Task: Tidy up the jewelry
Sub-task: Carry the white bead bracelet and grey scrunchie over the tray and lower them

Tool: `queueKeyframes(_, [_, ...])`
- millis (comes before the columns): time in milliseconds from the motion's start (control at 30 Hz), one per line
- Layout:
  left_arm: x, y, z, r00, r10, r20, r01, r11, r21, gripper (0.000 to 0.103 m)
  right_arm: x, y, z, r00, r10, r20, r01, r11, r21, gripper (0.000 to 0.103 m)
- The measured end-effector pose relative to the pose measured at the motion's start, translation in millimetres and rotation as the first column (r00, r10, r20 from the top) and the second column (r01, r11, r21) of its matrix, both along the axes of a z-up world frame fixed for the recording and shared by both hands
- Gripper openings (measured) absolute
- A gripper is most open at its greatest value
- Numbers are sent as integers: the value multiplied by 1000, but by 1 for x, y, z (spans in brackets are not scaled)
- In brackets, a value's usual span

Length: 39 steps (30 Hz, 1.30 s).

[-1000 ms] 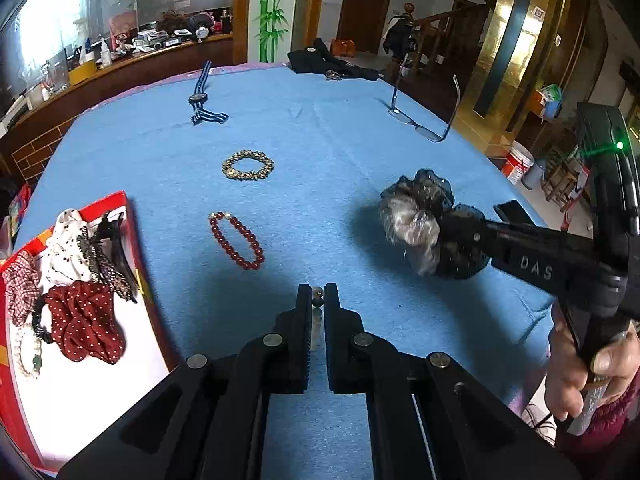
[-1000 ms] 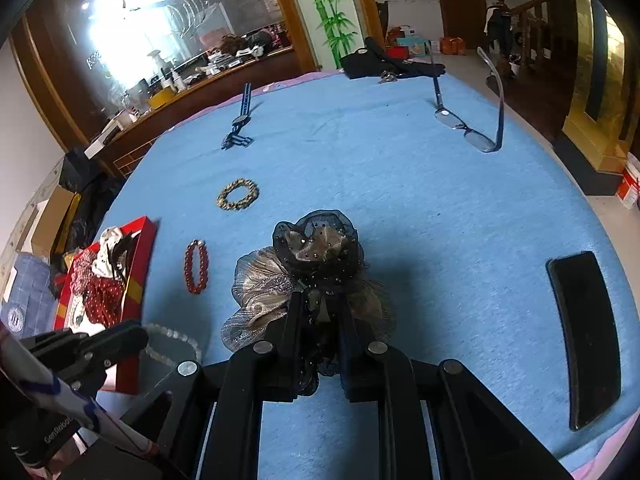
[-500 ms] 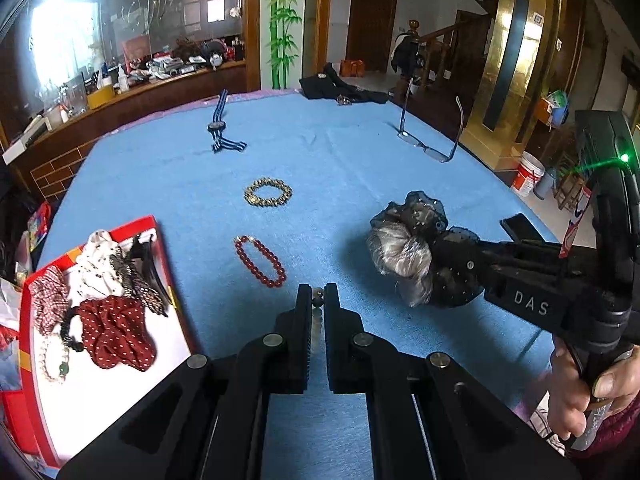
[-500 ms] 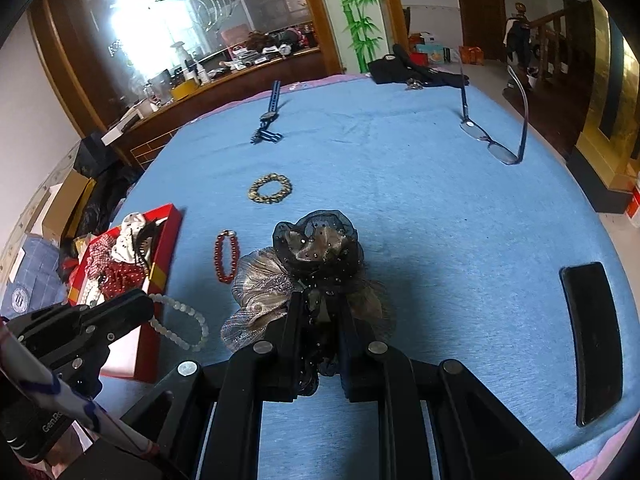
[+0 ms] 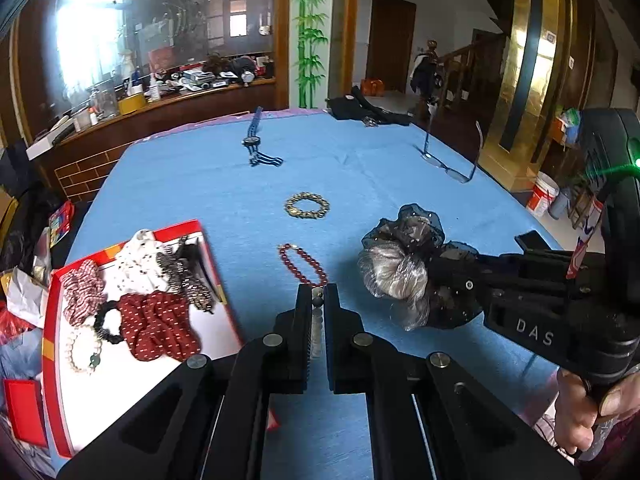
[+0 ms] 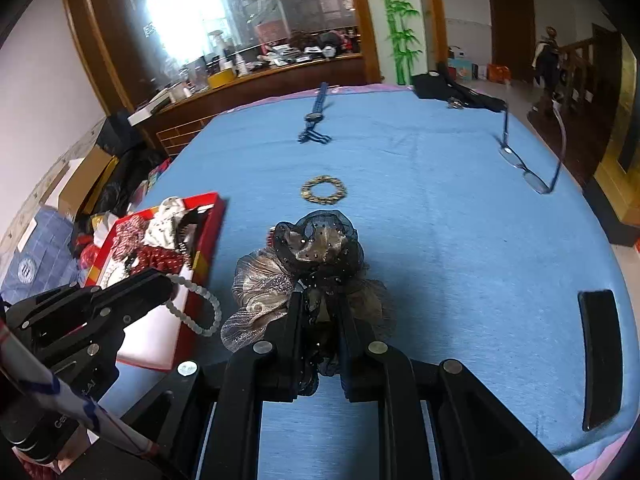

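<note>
My left gripper [image 5: 318, 294] is shut on a pale bead bracelet [image 6: 198, 306], which hangs from its fingertips by the red tray's [image 5: 54, 360] right edge. My right gripper [image 6: 318, 300] is shut on a black and silver mesh scrunchie [image 6: 308, 264], held above the blue cloth; it also shows in the left wrist view [image 5: 404, 264]. A red bead bracelet [image 5: 302, 264] and a gold bracelet [image 5: 307, 206] lie on the cloth ahead. The tray holds several scrunchies and a white bead bracelet [image 5: 82, 350].
A blue watch [image 5: 256, 142] lies at the far side and glasses [image 5: 452, 160] at the far right. A black phone [image 6: 600, 356] lies near the right edge. A black cloth [image 5: 368, 110] lies at the far edge. Clutter sits left of the table.
Both grippers have moved left toward the red tray, each still holding its item. The tray now looks closer and larger in both views.
</note>
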<state>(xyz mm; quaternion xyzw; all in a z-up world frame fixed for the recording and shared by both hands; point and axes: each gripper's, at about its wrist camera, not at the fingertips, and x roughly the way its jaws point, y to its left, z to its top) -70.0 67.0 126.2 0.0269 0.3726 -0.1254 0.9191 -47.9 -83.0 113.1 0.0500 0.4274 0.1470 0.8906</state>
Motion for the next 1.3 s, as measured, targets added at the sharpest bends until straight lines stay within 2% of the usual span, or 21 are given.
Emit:
queueKeyframes(333, [-11,45,7,997,79,23,-79,996,-31,5,-6,49,9,996,93,16,-92,995,-34,16])
queueKeyframes(700, [-26,110,2,979,203,19,-202,978,-53,5,-16,110,12,975,221,19,-220,974,-59,16])
queueKeyframes(900, [-36,154,-6,954,301,2,-300,952,-52,5,-25,141,9,955,294,19,-293,954,-67,16])
queueKeyframes(1033, [-41,184,-17,932,362,-22,-362,930,-55,5,-23,160,-2,942,334,-11,-334,940,-64,16])
queueKeyframes(1300, [-45,219,-40,906,418,-69,-422,905,-61,5,-20,197,-19,918,394,-48,-396,915,-70,16])
